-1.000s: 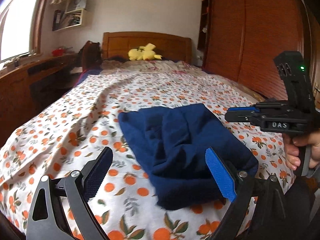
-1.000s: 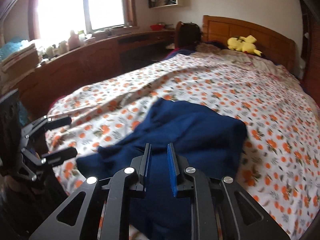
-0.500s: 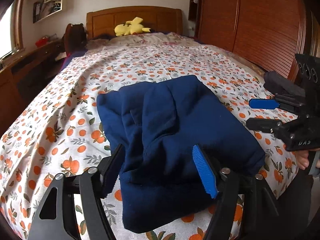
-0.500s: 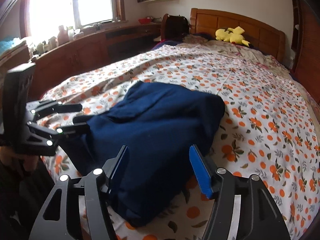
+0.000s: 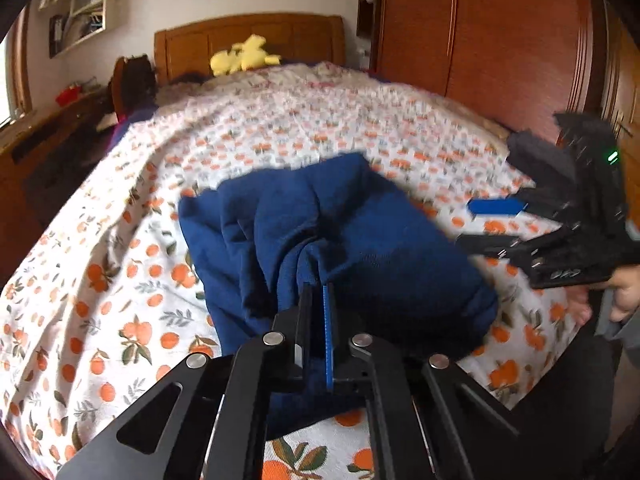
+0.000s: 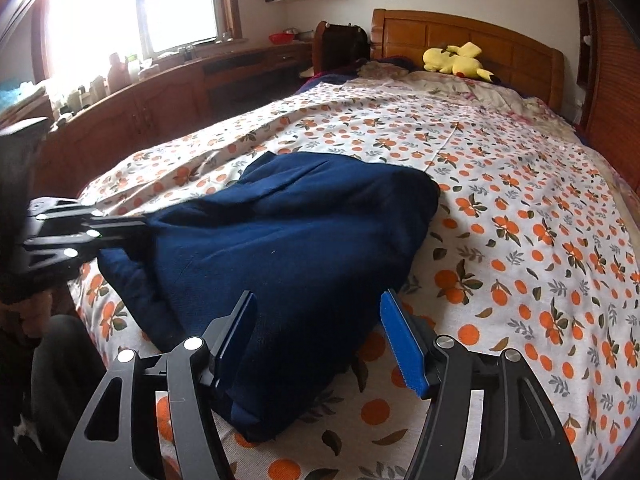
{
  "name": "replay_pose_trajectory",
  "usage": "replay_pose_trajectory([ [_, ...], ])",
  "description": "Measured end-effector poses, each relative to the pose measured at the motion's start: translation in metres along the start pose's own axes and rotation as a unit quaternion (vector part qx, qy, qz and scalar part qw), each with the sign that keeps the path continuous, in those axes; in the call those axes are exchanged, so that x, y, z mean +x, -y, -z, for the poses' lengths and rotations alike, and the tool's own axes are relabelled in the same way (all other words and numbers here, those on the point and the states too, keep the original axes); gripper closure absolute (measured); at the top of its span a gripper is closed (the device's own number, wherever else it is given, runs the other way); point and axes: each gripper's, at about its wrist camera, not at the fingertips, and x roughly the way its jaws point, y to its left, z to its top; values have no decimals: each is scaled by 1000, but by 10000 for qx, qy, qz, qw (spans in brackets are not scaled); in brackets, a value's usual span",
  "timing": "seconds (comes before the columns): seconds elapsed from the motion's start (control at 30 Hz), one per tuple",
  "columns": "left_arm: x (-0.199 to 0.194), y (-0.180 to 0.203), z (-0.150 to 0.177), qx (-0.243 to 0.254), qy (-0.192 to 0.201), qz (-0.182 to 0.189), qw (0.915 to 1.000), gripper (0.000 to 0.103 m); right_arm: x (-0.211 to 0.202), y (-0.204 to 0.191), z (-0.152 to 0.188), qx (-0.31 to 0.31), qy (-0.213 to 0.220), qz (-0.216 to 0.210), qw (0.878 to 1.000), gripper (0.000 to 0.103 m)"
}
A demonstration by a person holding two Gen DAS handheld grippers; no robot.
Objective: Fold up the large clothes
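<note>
Garment [image 5: 344,236] fold hidden between left tongs [image 5: 316,294]

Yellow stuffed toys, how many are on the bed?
1. The yellow stuffed toy lies at the far end of the bed, against the wooden headboard. Others could be hidden.

One navy garment [image 6: 288,236], two grippers, seemingly one plush toy [image 6: 456,60].

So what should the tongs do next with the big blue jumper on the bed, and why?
Probably close the right tongs on the near edge of the dark blue knitted garment. The left tongs are already shut on a fold of it, while the right ones stand open around its edge; both need a hold before lifting it over the orange-patterned bedsheet.
</note>
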Motion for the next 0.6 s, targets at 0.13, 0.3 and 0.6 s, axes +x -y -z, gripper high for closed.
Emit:
replay_pose_trajectory([
  [0.13,-38,11,-4,-12,353,-11,9994,99,-8,-2,-1,2,75,-35,10000,42],
  [0.3,-59,6,19,-103,324,-343,9988,101,-18,-9,-4,-53,191,-150,9997,42],
  [0.6,-44,-21,41,-354,123,-552,9978,100,17,-15,-23,-125,86,-323,9994,42],
])
